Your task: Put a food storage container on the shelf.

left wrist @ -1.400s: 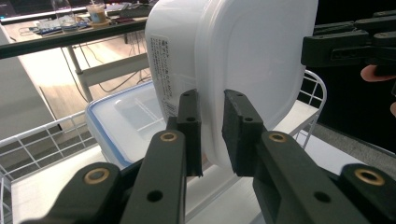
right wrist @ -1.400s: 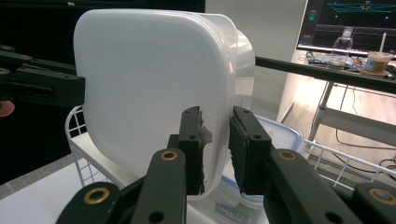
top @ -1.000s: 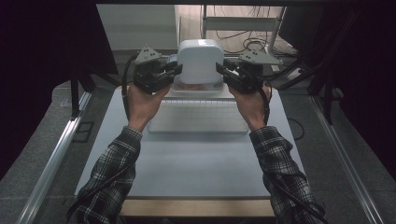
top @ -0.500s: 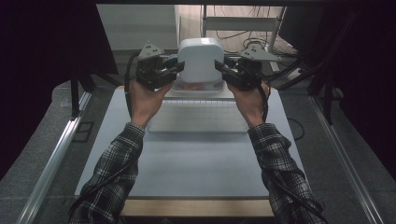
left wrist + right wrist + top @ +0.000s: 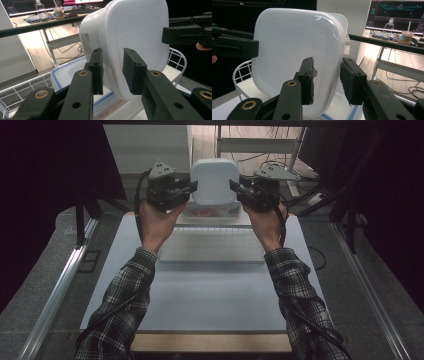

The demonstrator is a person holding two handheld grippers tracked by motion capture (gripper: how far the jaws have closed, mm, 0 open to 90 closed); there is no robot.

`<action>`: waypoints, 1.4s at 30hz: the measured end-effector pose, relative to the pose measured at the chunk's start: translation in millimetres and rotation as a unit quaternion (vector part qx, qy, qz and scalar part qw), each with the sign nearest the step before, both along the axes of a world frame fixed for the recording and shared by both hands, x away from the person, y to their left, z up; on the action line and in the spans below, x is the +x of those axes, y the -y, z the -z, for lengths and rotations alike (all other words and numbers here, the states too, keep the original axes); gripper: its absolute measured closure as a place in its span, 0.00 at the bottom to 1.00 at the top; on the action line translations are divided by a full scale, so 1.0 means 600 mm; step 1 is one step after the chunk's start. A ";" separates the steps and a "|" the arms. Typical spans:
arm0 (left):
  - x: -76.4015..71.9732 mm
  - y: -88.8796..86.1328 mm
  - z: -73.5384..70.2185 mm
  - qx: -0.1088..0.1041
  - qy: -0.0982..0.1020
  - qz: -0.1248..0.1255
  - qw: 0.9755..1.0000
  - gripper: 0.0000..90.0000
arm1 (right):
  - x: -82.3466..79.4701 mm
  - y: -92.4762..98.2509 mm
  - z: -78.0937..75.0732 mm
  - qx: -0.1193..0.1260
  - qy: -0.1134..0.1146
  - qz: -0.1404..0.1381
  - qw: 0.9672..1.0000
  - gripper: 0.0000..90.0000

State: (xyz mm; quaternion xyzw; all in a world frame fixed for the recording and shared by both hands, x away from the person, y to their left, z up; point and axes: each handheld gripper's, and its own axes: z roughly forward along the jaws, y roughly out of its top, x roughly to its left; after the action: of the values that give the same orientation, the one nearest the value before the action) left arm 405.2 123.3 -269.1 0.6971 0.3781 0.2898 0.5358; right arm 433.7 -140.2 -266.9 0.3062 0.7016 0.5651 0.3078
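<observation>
While the white plastic tub (image 5: 214, 181) stands tipped up on edge at the far edge of the desk (image 5: 200, 295), the left tool (image 5: 191, 187) is on its left side and the right tool (image 5: 234, 187) on its right. Both tools have just been opening; their pads sit around the rim, seemingly no longer pinching it. The tub rests on a lidded box (image 5: 210, 211) in the wire rack (image 5: 175, 53), squarely between both hands.

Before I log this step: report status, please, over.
Jaws have just been opening, left gripper and right gripper astride white container, grip unclear. Container tilted on edge over blue-rimmed box. Nothing in the way.
</observation>
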 end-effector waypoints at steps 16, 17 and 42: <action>0.020 0.004 -0.005 -0.007 -0.002 -0.009 1.000 0.75 | 0.018 -0.005 -0.006 -0.006 0.005 0.015 1.000 0.68; 0.021 0.003 -0.005 -0.006 -0.002 -0.010 1.000 0.75 | 0.019 -0.005 -0.006 -0.006 0.004 0.015 1.000 0.68; 0.046 0.004 -0.005 -0.020 -0.006 -0.022 1.000 0.75 | 0.042 -0.010 -0.005 -0.006 -0.001 0.023 1.000 0.66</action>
State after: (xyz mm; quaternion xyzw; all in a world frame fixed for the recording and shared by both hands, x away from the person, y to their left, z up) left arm 432.7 120.7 -266.1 0.6795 0.4024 0.2902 0.5404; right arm 458.7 -134.5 -264.2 0.3206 0.6980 0.5536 0.3218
